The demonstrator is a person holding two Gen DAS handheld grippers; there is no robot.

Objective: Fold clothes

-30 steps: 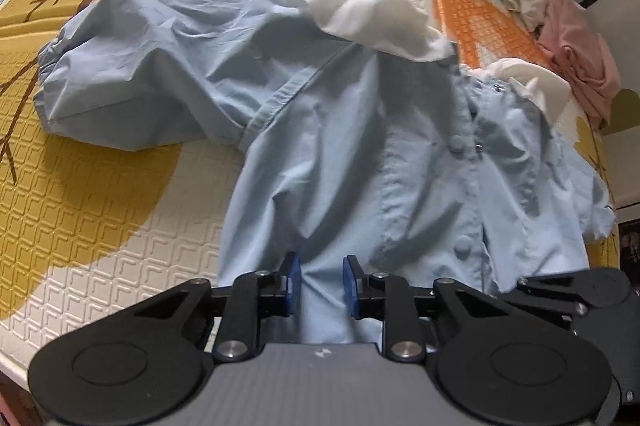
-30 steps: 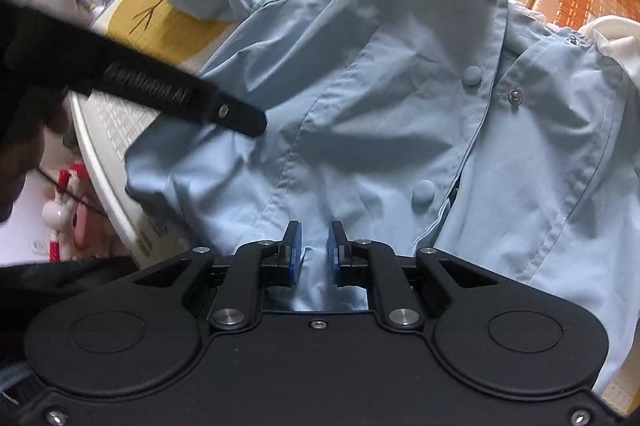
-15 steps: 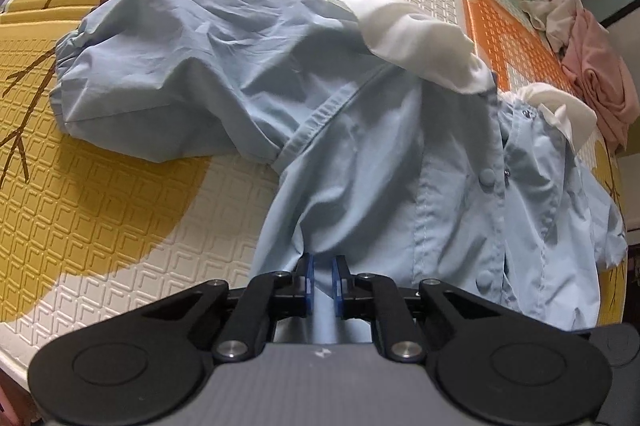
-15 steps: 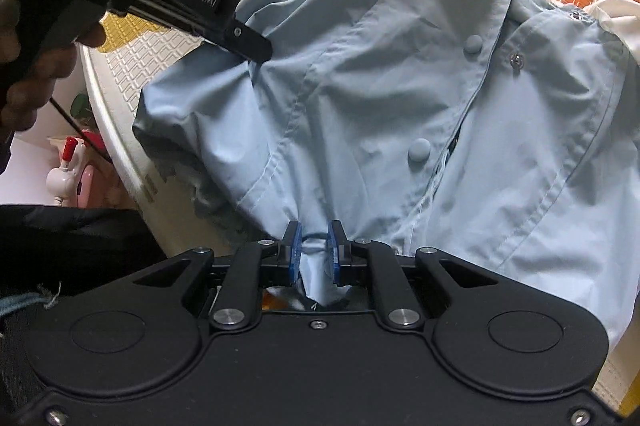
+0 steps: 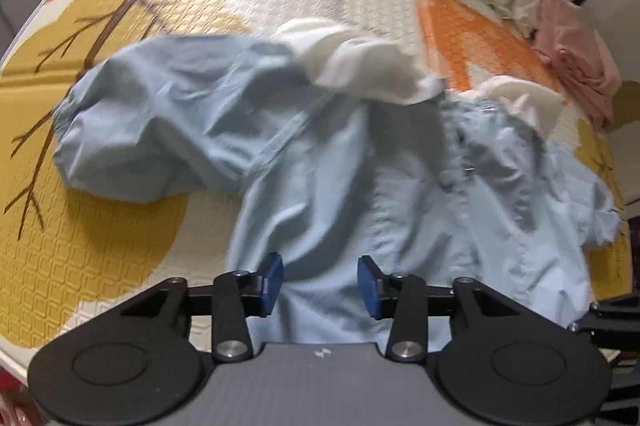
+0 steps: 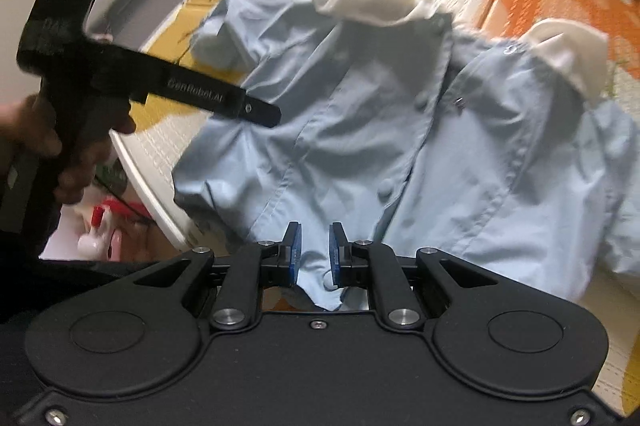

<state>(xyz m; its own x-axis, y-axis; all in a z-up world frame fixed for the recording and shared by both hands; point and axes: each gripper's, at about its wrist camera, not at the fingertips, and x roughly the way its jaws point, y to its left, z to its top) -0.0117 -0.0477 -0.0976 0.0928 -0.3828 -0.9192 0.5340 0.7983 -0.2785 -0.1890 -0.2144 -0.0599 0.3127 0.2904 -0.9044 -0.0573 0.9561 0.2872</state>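
A light blue, short-sleeved cotton shirt (image 5: 344,185) with a white collar (image 5: 372,73) lies crumpled on a padded play mat (image 5: 120,246) printed with yellow patches, brown branches and orange shapes. Its front faces up, the buttoned placket running from the collar down toward the near hem. One puffed sleeve (image 5: 160,137) spreads over the yellow part of the mat on the left of the left wrist view; the other sleeve bunches at the right edge.

The left gripper (image 5: 319,280) hangs over the near hem with its blue pads (image 5: 272,276) well apart, its jaws opening. Shirt fabric shows in the gap between them, but the pads do not press on it.

The right gripper (image 6: 314,252) points steeply down at the hem near the bottom of the placket. Its blue pads (image 6: 294,254) stand close together with a pinch of the blue hem caught between them, a small tip of cloth poking out below the pads, so it is clamped on the shirt. The fabric rises in folds toward this grip.

In the right wrist view the left gripper's black handle is seen from the side, held in a person's hand (image 6: 60,153), its finger reaching over the shirt's left edge; the frame is blurred there, so whether that finger touches the cloth is hard to say.

Far across the mat lies a heap of pink and white clothes (image 5: 560,37). Beyond the mat's near edge, a small white and red toy (image 6: 100,234) sits on the floor.
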